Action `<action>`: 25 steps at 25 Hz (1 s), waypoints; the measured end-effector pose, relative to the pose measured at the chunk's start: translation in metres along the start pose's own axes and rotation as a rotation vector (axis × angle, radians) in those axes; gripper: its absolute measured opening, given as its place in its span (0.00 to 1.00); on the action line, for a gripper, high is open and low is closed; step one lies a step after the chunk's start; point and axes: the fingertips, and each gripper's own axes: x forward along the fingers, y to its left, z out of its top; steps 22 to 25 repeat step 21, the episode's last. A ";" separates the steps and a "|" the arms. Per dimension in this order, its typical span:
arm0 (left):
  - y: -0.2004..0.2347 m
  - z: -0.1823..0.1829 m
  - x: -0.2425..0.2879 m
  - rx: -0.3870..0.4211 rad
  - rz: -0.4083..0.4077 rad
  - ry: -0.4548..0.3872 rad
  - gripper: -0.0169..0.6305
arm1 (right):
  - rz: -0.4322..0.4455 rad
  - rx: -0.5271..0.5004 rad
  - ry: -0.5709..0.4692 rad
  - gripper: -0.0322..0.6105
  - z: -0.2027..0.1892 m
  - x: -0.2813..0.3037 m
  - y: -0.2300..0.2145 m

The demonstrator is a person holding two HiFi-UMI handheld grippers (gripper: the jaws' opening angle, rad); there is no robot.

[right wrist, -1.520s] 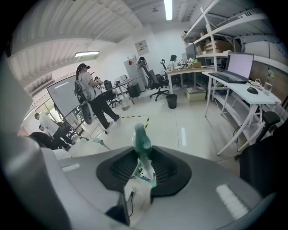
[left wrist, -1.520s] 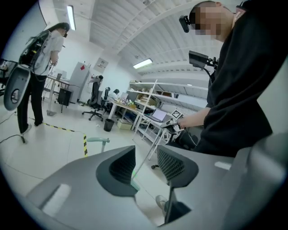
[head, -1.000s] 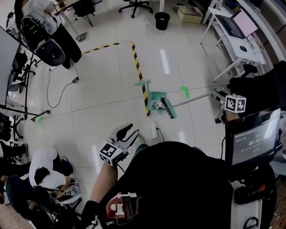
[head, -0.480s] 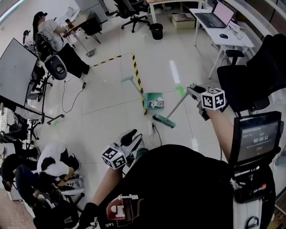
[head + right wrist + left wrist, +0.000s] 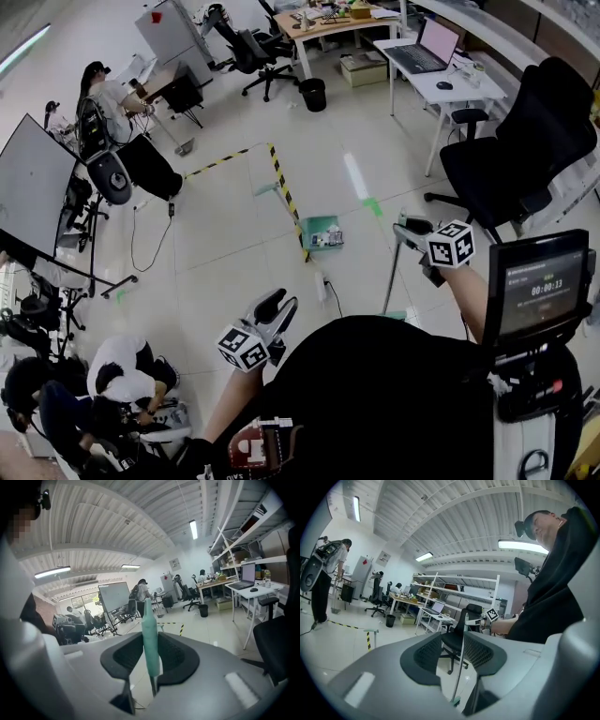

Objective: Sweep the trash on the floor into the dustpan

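While clamped on the one broom handle (image 5: 149,634), right gripper (image 5: 151,656); left gripper (image 5: 452,653) spread, empty; one dustpan (image 5: 322,234) well apart

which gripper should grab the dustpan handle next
Left, probably: the left gripper is empty, jaws apart, and free to take the dustpan ahead on the floor. The right gripper is shut on the broom.

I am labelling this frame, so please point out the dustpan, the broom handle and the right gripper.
dustpan (image 5: 315,228), head view, on its bare green pan.
broom handle (image 5: 150,639), right gripper view, on its green grip.
right gripper (image 5: 409,229), head view, midway between its fingertips.
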 end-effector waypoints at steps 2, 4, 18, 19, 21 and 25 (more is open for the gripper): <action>0.005 0.000 -0.005 0.002 -0.019 0.013 0.26 | -0.030 -0.002 -0.007 0.19 -0.008 -0.005 0.004; 0.012 0.004 -0.021 0.010 -0.031 0.017 0.26 | -0.061 -0.003 -0.004 0.19 -0.019 -0.007 0.016; 0.038 0.008 -0.063 -0.016 -0.059 -0.040 0.26 | -0.073 -0.089 0.017 0.19 -0.015 0.020 0.081; 0.035 0.007 -0.068 -0.018 -0.061 -0.041 0.26 | -0.069 -0.103 0.021 0.19 -0.014 0.022 0.089; 0.031 0.004 -0.077 -0.020 -0.068 -0.045 0.26 | -0.061 -0.129 0.028 0.19 -0.014 0.024 0.104; 0.031 0.004 -0.077 -0.020 -0.068 -0.045 0.26 | -0.061 -0.129 0.028 0.19 -0.014 0.024 0.104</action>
